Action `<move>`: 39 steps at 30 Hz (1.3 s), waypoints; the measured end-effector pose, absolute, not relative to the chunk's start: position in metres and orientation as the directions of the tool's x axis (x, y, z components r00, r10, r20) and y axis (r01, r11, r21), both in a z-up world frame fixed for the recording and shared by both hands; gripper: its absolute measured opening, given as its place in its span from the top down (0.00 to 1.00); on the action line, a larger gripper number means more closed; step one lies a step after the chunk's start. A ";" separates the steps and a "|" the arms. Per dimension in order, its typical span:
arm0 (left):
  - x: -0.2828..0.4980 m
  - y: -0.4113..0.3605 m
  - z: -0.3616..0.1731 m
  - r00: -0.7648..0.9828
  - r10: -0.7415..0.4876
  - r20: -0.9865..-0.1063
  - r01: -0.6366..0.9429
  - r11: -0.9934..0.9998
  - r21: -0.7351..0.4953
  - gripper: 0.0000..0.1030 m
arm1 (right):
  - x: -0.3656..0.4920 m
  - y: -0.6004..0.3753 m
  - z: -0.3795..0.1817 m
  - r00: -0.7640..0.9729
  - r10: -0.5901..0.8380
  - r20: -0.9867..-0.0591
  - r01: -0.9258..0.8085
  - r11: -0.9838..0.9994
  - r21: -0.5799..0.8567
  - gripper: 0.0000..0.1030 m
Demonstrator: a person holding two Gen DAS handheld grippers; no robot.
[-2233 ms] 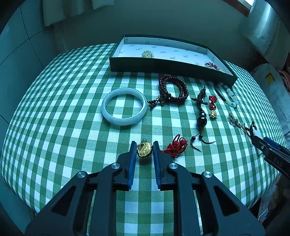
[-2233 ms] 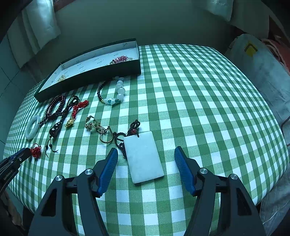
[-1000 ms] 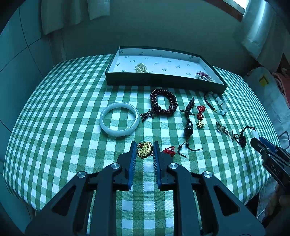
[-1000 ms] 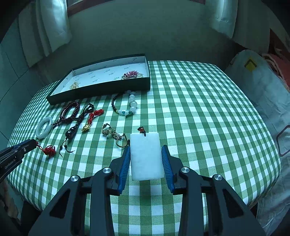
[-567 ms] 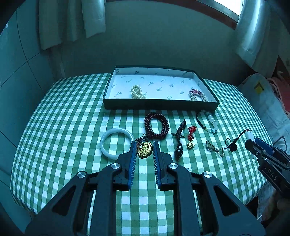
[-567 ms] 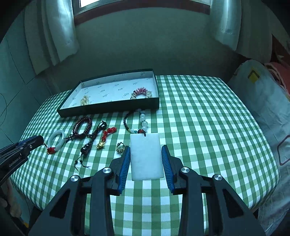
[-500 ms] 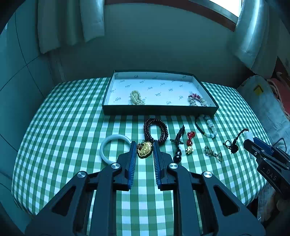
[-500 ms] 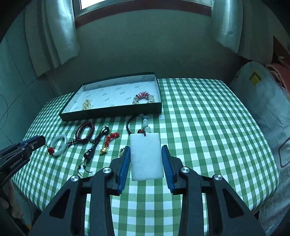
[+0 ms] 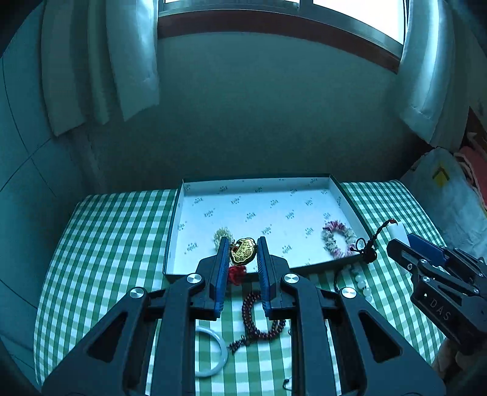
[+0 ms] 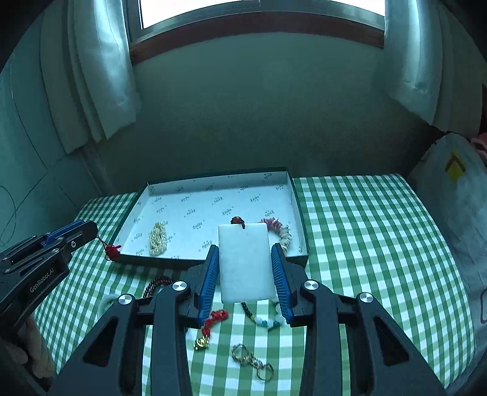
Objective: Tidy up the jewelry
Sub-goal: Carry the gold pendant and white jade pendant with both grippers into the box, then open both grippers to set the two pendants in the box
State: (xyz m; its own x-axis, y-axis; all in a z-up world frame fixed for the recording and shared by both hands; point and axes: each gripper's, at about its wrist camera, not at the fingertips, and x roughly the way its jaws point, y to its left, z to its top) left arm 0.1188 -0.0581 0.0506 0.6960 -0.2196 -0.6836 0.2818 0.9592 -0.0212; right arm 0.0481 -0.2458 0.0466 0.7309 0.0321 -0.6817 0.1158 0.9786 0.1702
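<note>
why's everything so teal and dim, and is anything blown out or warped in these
Left wrist view: window blown out white, room backlit with a teal cast; gold pendant in the left gripper stays sharp; fisheye bends the table edges. Right wrist view: same overexposed window; white pendant in the right gripper reads pale and flat; corners vignette black.

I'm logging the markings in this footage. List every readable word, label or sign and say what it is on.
"DAS": on the right claw body, left wrist view; any further letters are out of sight.
"GenRobot.AI": on the left claw body, right wrist view.
Repeated small printed marks on the jewelry box lining: too small to read.
Yellow mark on the white bag: a shape, no legible text.
</note>
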 end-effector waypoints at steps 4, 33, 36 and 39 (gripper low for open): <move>0.150 -0.061 0.048 0.698 -0.204 -0.687 0.268 0.963 -0.014 0.83 | 0.076 -0.246 0.046 0.731 0.042 -0.681 0.114 0.977 0.183 0.66; 0.216 -0.112 -0.068 0.555 -0.193 -0.809 0.317 0.948 -0.009 0.82 | 0.155 -0.218 -0.059 0.575 0.067 -0.815 0.061 0.990 0.125 0.65; 0.217 -0.113 -0.068 0.555 -0.202 -0.807 0.321 0.947 -0.016 0.79 | 0.163 -0.213 -0.061 0.570 0.077 -0.818 0.055 0.990 0.132 0.65; 0.218 -0.110 -0.068 0.551 -0.204 -0.809 0.315 0.949 -0.024 0.73 | 0.167 -0.212 -0.063 0.573 0.081 -0.816 0.056 0.989 0.137 0.65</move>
State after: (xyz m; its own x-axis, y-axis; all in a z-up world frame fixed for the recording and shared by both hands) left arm 0.2184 -0.1097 -0.0684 0.5511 -0.2036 -0.8092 0.3148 0.9488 -0.0244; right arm 0.1674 -0.2117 -0.0633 0.5729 0.0808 -0.8156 0.0558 0.9890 0.1372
